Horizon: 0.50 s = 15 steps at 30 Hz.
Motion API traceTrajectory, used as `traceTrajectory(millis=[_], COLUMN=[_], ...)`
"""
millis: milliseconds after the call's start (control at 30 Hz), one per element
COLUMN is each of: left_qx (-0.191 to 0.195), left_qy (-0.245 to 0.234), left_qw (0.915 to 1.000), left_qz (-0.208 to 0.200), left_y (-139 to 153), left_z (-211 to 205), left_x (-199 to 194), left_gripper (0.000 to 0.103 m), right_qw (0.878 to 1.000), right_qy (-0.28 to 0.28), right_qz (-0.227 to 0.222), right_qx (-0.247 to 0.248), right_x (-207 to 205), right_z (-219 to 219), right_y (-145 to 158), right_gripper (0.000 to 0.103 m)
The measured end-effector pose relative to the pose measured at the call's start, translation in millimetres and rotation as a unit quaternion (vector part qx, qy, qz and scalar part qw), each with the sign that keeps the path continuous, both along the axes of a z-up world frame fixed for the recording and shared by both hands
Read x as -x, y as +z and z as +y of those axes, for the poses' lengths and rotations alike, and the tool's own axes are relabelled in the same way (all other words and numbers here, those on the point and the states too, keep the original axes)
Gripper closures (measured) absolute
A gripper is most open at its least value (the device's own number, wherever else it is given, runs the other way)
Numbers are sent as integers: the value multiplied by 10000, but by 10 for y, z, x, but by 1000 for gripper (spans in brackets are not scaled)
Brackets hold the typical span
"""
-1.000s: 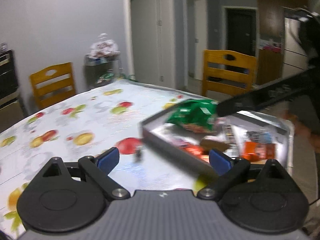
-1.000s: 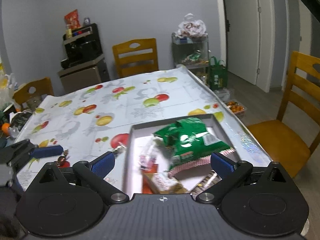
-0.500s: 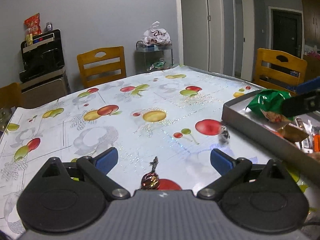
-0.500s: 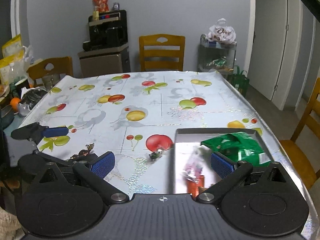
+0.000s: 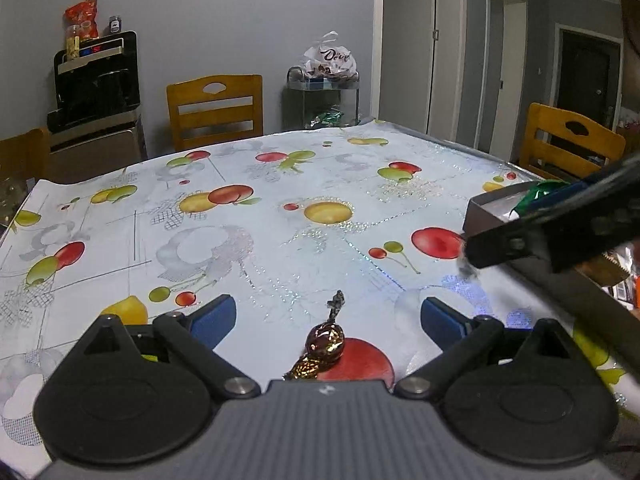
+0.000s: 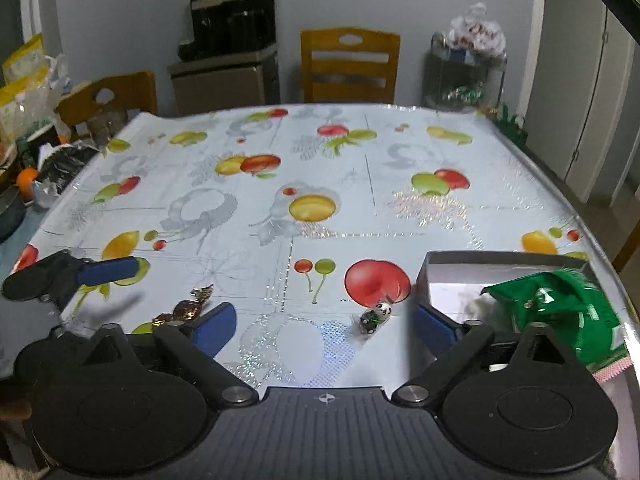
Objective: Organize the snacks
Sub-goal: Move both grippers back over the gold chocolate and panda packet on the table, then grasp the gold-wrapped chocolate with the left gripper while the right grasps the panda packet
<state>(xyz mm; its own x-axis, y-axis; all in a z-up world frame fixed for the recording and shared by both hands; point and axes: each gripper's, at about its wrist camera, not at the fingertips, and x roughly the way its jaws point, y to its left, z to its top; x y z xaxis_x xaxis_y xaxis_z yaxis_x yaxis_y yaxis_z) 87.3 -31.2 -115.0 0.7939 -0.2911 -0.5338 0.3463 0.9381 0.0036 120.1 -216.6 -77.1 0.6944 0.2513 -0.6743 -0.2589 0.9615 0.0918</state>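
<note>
- Between the left gripper (image 5: 326,318) fingers, close to the palm: brown foil candy (image 5: 325,343) lying on the fruit-print tablecloth (image 5: 280,240), twisted tail pointing forward. Fingers spread wide, pads not touching the candy.
- Right of the left fingers: grey tray (image 5: 486,210) with its corner near; the right gripper's black arm crosses in front of it.
- Between the right gripper (image 6: 322,326) fingers, nearer the right finger: small white-and-green candy (image 6: 376,314) on the tablecloth, just outside the tray's (image 6: 500,258) left wall. Not touched by either pad.
- Right gripper jaws apart, have just been closing a bit; nothing pressed between them.
- Right of the right finger: tray holds a green snack bag (image 6: 560,308), partly hidden behind the finger linkage; other contents blurred.
- Left of the right gripper's left finger: same brown foil candy (image 6: 186,307), and beyond it the left gripper's blue-padded finger (image 6: 106,269).
- Ahead of both: wooden chair (image 6: 350,64) at the far table edge, wire shelf with a white bag (image 6: 476,32).
</note>
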Motion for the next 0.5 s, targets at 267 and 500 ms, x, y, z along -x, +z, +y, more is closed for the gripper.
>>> traceTrajectory(millis=[267,500], left_qx=[107,106], left_qy=[172,132], left_qw=[9996,9996], left_qz=[207,205], left_y=[-95,-120], left_z=[37,30], left_x=[-125,-156], left_gripper=[3,3], right_qw=[9992,9988], right_qy=[-125,-194], right_qz=[300,342], right_qx=[236,283], right_x=[-263,-362], right_z=[55,93], right_y=[-225,-325], right_gripper=[36,41])
